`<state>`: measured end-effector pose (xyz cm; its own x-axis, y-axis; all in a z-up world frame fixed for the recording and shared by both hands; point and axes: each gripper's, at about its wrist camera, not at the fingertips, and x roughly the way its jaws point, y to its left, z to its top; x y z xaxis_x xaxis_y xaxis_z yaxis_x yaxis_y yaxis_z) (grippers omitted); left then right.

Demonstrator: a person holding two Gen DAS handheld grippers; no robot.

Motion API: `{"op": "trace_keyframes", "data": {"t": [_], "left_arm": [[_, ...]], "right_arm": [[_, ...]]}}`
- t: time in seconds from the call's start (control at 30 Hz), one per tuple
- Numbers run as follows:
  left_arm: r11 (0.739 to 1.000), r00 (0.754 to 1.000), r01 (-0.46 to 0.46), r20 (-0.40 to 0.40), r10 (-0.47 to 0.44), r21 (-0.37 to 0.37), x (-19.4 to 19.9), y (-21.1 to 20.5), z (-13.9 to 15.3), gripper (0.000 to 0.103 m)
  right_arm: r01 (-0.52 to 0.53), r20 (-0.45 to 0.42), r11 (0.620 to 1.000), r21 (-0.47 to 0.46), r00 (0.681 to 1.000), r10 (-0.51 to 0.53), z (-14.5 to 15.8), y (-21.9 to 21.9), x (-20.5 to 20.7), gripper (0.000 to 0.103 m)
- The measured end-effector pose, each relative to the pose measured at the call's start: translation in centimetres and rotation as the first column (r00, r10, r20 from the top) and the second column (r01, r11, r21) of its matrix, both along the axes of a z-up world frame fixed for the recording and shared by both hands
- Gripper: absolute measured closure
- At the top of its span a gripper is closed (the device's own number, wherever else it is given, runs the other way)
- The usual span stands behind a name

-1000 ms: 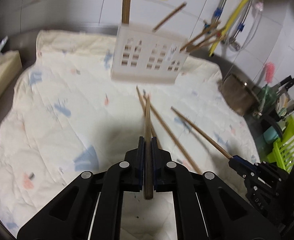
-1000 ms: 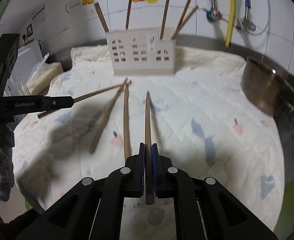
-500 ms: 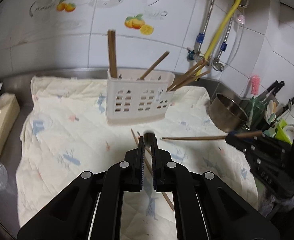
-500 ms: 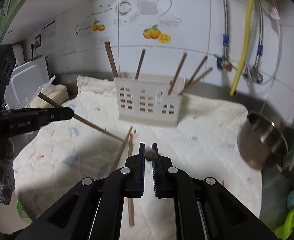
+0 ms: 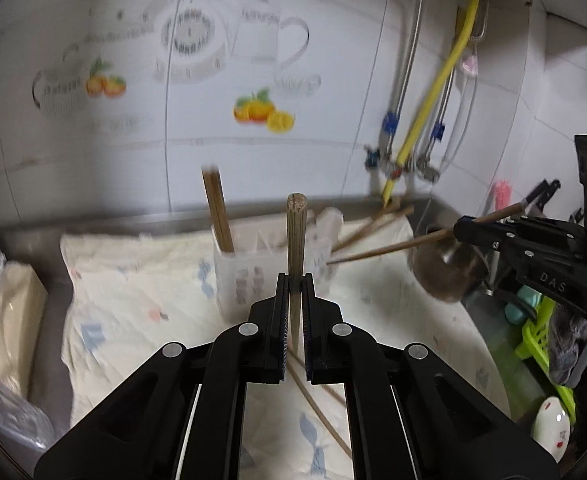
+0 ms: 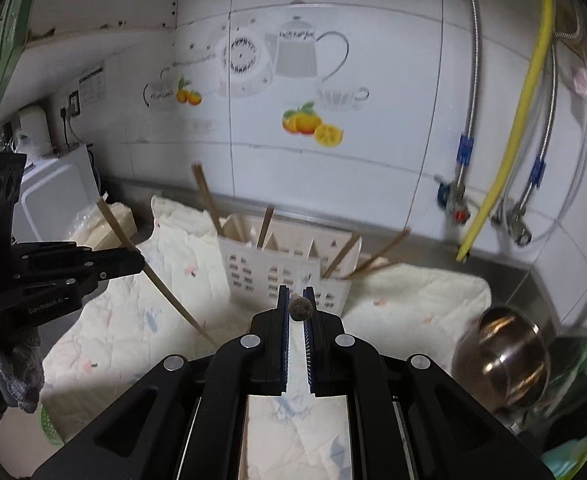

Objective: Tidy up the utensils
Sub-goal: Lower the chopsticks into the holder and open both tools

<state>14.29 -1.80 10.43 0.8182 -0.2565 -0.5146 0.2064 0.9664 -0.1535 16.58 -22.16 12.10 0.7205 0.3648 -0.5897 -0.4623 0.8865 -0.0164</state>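
Covering the steel counter (image 6: 505, 268), a pale cloth (image 6: 413, 296) carries a white holder (image 6: 277, 268); tiled wall (image 6: 333, 184) behind. Left gripper (image 5: 292, 280) and right gripper (image 6: 300, 296) each clamp one chopstick (image 5: 295, 236).

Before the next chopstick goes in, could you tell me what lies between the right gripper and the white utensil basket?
Only bare patterned cloth, as the right wrist view shows. The right gripper is shut on a chopstick seen end-on, just before the utensil basket.

left claw (image 5: 293, 280) clamped, right claw (image 6: 296, 294) clamped

Utensil holder (image 5: 269, 264) blurred — slots unreadable.
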Motion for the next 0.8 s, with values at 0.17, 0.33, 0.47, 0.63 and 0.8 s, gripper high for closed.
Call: {"op": "trace_keyframes", "data": {"t": [0.17, 0.33, 0.47, 0.63, 0.8], "left_arm": [[1.000, 0.995, -0.024, 0.093, 0.023, 0.008, 0.3, 0.7, 4.3, 0.098], [0.999, 0.986, -0.049, 0.162, 0.046, 0.013, 1.5, 1.3, 8.1, 0.098], [0.996, 0.982, -0.077, 0.176, 0.070, 0.035, 3.7, 1.3, 9.5, 0.098], [0.995, 0.989, -0.090, 0.124, 0.083, 0.052, 6.9, 1.1, 8.4, 0.098], [0.993, 0.995, -0.097, 0.044, 0.094, 0.071, 9.7, 1.0, 5.9, 0.098]], "right_arm": [[-0.021, -0.004, 0.999, 0.035, 1.000, 0.021, 3.2, -0.6, 1.8, 0.096], [0.012, -0.004, 0.999, 0.033, 1.000, -0.012, 5.2, -0.9, 4.2, 0.096], [0.040, -0.025, 0.999, 0.002, 0.999, -0.040, 5.3, -0.9, 6.2, 0.096], [0.053, -0.065, 0.998, -0.034, 0.996, -0.055, 4.3, -0.9, 7.9, 0.096], [0.055, -0.119, 0.998, -0.034, 0.991, -0.059, 3.2, -1.0, 9.5, 0.096]]}}
